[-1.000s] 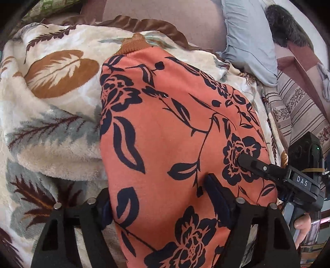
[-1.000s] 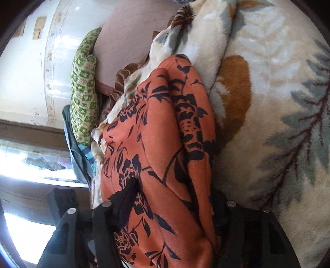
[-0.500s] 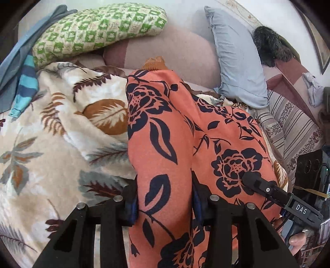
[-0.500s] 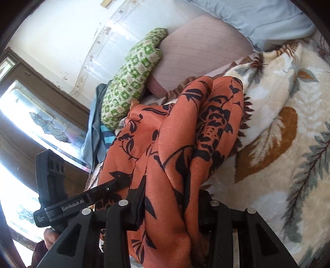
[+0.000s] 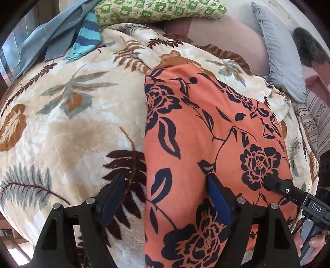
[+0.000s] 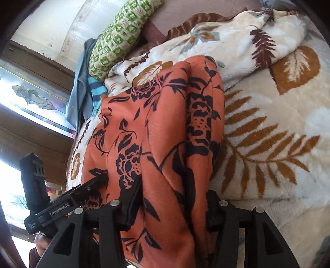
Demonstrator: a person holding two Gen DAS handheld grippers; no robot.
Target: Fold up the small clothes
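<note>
My left tongs (image 5: pixel 165 198) are spreading at this moment. The garment, an orange piece of clothing with a dark floral print (image 5: pixel 206 134), has its left edge lying between the two blue pads; the right pad (image 5: pixel 218 198) rests against the fabric, while the left pad (image 5: pixel 111 195) stands clear of it over the blanket, so nothing is pinched there.

My right tongs (image 6: pixel 171 206) are also opening. A bunched fold of the same orange garment (image 6: pixel 165 134) runs between their dark fingers; I cannot tell whether the pads are pressing on it.

The garment lies flat, folded into a long strip, on a cream fleece blanket with a leaf pattern (image 5: pixel 72 123) that covers the bed. Its ribbed brown cuff or collar (image 5: pixel 171 60) points toward the pillows.

At the head of the bed I see a green checked pillow (image 5: pixel 160 10), a grey-blue pillow (image 5: pixel 282 61) and a pinkish bolster (image 5: pixel 226 39). A blue cloth with a striped turquoise piece (image 5: pixel 86 35) lies by the green pillow. A hand (image 5: pixel 309 243) shows under the other tool.
</note>
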